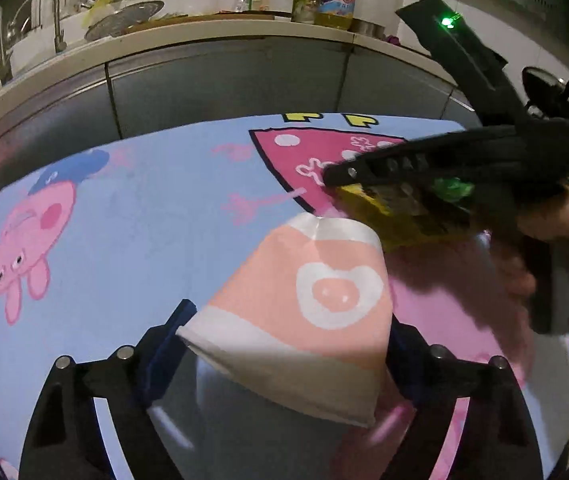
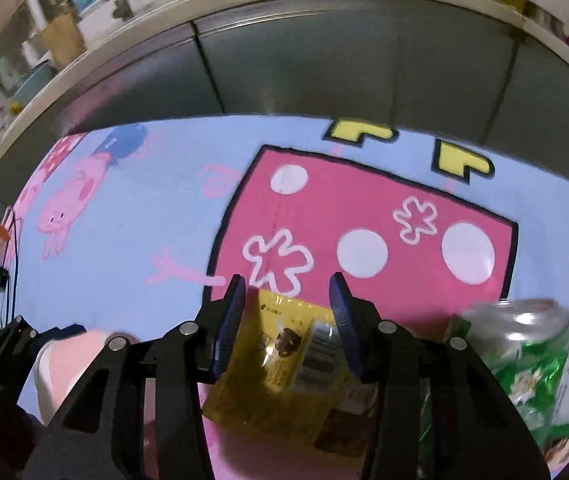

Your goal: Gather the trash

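A pink paper cup (image 1: 304, 300) with a white pig-nose print is held between the blue pads of the left gripper (image 1: 284, 344). The cup lies on its side, its mouth turned toward the camera, and its rim is pressed a little out of round. It is kept above a blue cloth (image 1: 132, 208) printed with cartoon pigs, which covers the table.

In the right wrist view, a yellow packet (image 2: 280, 364) is seen between the fingers of the right gripper (image 2: 288, 320). The fingers are spread about as wide as the packet, and it cannot be told whether the packet is truly pinched or only lies between them. In the left wrist view the same packet (image 1: 388, 216) is seen under the black right gripper (image 1: 364, 178), just beyond the cup.

A green and silver can (image 2: 524, 352) is seen at the right of the right gripper, close to it. The cup (image 2: 64, 368) appears at the lower left of that view. Behind the table, grey cabinet doors (image 1: 224, 80) and a counter (image 1: 244, 36) with bottles are seen.
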